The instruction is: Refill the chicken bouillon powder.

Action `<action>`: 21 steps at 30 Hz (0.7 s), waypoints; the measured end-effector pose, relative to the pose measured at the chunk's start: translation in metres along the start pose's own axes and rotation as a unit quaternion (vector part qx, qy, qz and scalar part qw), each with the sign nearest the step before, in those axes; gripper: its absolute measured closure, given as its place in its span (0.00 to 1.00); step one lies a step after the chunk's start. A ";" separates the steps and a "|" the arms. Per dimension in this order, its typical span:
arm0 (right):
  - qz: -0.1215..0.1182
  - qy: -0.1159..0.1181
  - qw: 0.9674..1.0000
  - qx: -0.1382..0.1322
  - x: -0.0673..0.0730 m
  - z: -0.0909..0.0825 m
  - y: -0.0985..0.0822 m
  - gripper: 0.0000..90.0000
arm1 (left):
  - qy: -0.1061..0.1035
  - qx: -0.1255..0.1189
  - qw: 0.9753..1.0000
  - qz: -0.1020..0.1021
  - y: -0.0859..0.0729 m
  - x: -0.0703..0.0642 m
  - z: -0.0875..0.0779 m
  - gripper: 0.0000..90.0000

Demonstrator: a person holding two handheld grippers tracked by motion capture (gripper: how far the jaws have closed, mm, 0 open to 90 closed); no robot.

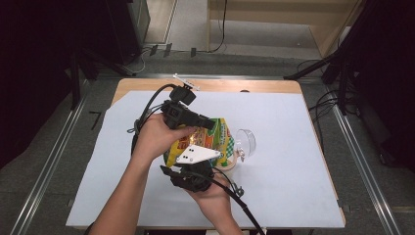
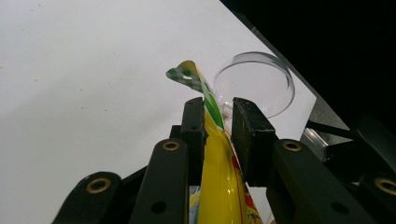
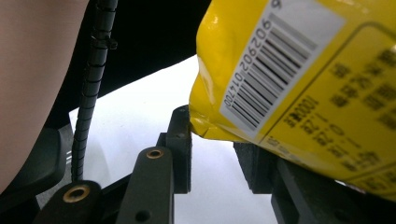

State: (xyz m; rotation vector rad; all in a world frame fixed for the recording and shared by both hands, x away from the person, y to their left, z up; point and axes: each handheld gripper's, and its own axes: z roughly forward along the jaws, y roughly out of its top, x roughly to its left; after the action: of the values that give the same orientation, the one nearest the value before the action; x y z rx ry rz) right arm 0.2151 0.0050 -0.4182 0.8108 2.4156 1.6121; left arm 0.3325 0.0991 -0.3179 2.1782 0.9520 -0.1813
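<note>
glossy yellow snack bag (image 1: 200, 142) above white table sheet (image 1: 293, 147), left gripper (image 2: 218, 116) pinching its green-checked top, right gripper (image 3: 212, 149) narrowed on barcode corner, clear round plastic container (image 2: 254, 84) beyond, high view showing both hands

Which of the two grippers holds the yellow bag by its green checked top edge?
The left gripper: its jaws pinch the yellow bag just below the green checked edge. The right gripper takes the corner by the barcode.

Glossy yellow foil bag (image 2: 223, 186), clear plastic cup (image 2: 261, 81), matt white table (image 1: 293, 147).
</note>
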 end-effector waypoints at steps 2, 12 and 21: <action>0.001 0.000 1.000 0.001 0.000 0.000 0.000 0.77 | 0.001 0.001 1.000 0.000 0.000 0.000 0.000 0.84; 0.004 -0.002 1.000 -0.006 0.002 0.000 0.000 0.77 | 0.005 0.002 1.000 0.007 0.001 -0.005 -0.001 0.84; 0.008 -0.003 1.000 -0.009 0.000 -0.001 -0.003 0.77 | 0.009 0.006 1.000 0.014 0.001 -0.009 0.002 0.83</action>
State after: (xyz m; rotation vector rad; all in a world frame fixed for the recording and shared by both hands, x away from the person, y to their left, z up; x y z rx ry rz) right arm 0.2135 0.0038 -0.4209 0.8333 2.3933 1.6323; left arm 0.3275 0.0921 -0.3156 2.2063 0.9327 -0.1553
